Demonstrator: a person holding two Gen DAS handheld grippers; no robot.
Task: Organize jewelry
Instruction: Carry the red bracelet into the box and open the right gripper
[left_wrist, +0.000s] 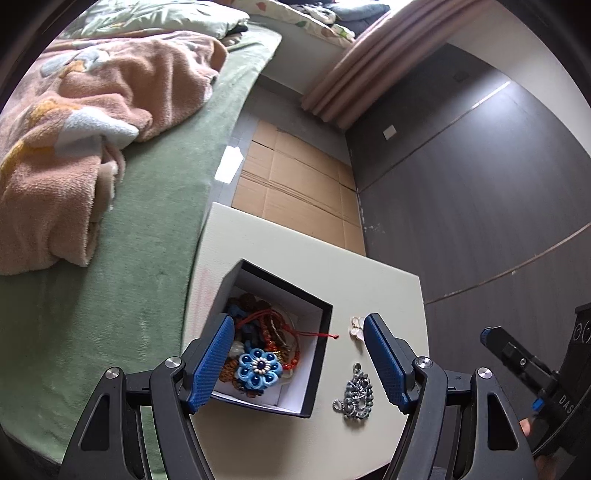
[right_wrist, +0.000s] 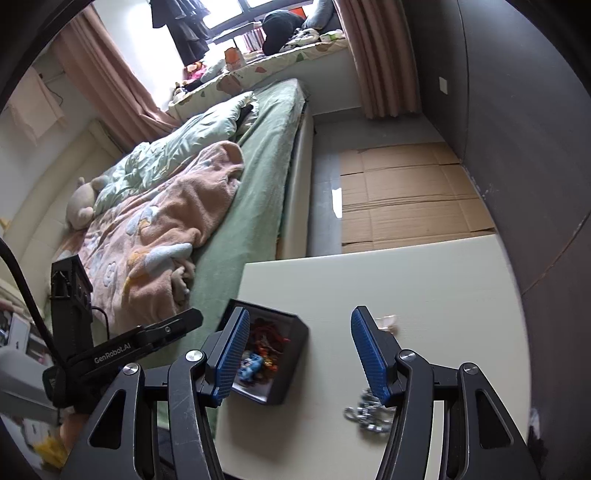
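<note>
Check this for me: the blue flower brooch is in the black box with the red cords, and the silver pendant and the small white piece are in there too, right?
Not quite. The blue flower brooch is in the black box with the red cords, but the silver pendant and the small white piece lie outside it, on the white table beside the box. The left wrist view shows this clearly.

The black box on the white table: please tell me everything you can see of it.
The black box is square, open at the top with no lid in view, dark outside and white inside, seemingly stiff card. It stands upright on the white table near the bed-side edge. Inside lies a pile of jewelry: a blue flower piece on top, red cords and brown beads. One red cord hangs over its rim. No gripper touches it.
</note>
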